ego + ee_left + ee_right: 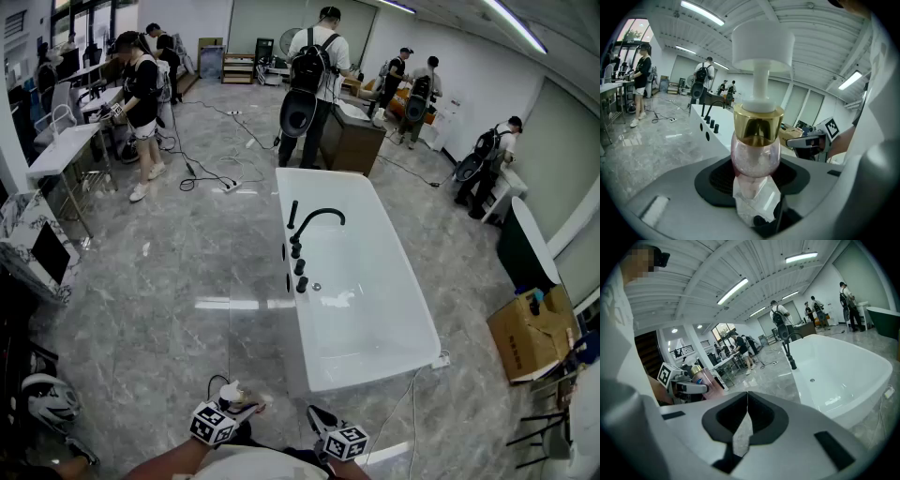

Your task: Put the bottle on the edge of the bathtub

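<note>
Closest to us is the left gripper (239, 405), and its jaws are clamped on the lower part of the bottle (756, 154). That one's a clear round bottle with pinkish, glittery stuff inside, a gold collar (758, 125) and a white pump top (762, 44). We've got it standing upright in the grip, up in the air over the grey floor (169, 300), near the close end of the bathtub (375, 373) but not touching it.

Just beside it, the right gripper (323, 420) has its jaws closed together at the tips, with nothing in them.

A black faucet (314, 220) arches over the white tub's left rim. Off to the right there's an open cardboard box (525, 342) with something dark poking out the top, though we can't tell what it is.
</note>
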A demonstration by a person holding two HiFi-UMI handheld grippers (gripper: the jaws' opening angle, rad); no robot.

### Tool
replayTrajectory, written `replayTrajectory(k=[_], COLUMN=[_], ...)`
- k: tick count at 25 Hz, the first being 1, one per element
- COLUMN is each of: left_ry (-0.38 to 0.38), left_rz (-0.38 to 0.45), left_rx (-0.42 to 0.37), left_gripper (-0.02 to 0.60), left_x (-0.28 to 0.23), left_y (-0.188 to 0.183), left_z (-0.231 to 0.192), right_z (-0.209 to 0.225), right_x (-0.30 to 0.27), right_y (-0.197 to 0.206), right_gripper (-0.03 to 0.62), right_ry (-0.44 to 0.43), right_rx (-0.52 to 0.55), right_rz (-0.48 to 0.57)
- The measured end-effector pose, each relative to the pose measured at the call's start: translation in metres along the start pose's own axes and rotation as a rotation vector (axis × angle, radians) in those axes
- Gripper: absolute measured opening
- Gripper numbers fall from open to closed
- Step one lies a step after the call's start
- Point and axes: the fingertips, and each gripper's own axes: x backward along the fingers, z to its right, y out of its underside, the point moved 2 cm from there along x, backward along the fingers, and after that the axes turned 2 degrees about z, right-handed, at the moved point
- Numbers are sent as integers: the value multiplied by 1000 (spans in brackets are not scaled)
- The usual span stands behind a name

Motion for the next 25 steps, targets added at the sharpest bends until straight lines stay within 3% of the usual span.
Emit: replayTrajectory(k=[7,15,25], left_ry=[-52,-125,-134], left_rz=[43,27,14], left_rx=[26,59,36], left_gripper=[218,218,219], left_x=[5,16,13], left_y=[5,30,24], left_z=[27,49,51], right_z=[4,6,13], right_x=[29,53,51], right_y=[8,27,14], right_gripper=[6,6,6], right_ry=[-17,-31,-19], right_rx=[39,44,33], right_rz=[-21,-51,-12])
